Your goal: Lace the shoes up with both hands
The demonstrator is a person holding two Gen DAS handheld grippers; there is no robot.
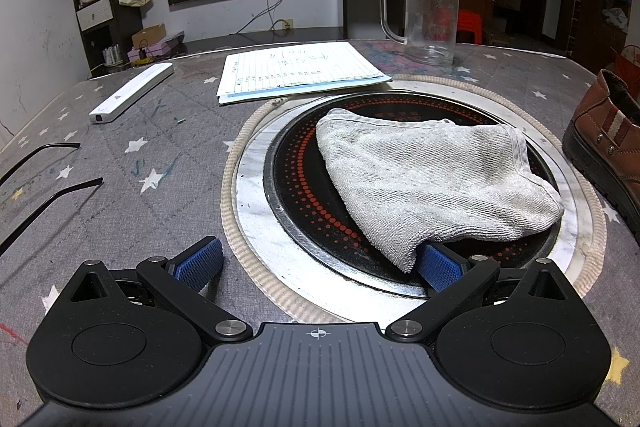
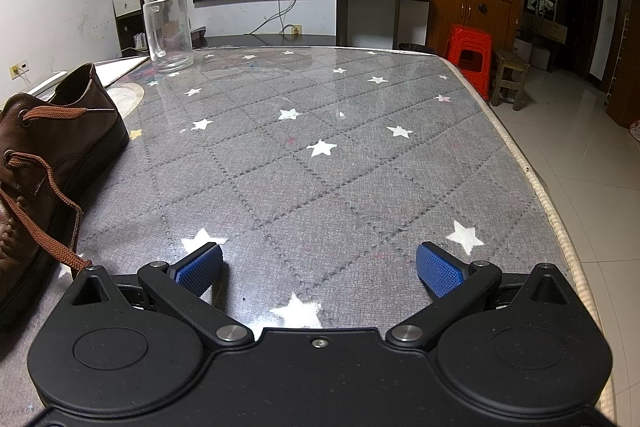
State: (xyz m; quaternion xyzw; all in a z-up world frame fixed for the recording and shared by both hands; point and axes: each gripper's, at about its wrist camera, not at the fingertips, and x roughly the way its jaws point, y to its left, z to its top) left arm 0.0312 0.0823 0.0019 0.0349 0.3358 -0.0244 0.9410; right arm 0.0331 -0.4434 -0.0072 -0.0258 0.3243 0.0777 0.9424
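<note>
Spreading wide, left gripper (image 1: 318, 263) held empty over cooktop rim, right pad tucked under grey cloth (image 1: 432, 183). Brown shoe (image 1: 608, 155) seen far right. Right gripper (image 2: 320, 269) likewise splayed, empty; shoe (image 2: 44, 163) beside it at left, lace (image 2: 48, 231) trailing to left finger base.

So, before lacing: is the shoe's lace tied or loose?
Loose. The lace trails untied from the shoe eyelets onto the table; both grippers open, empty.
</note>
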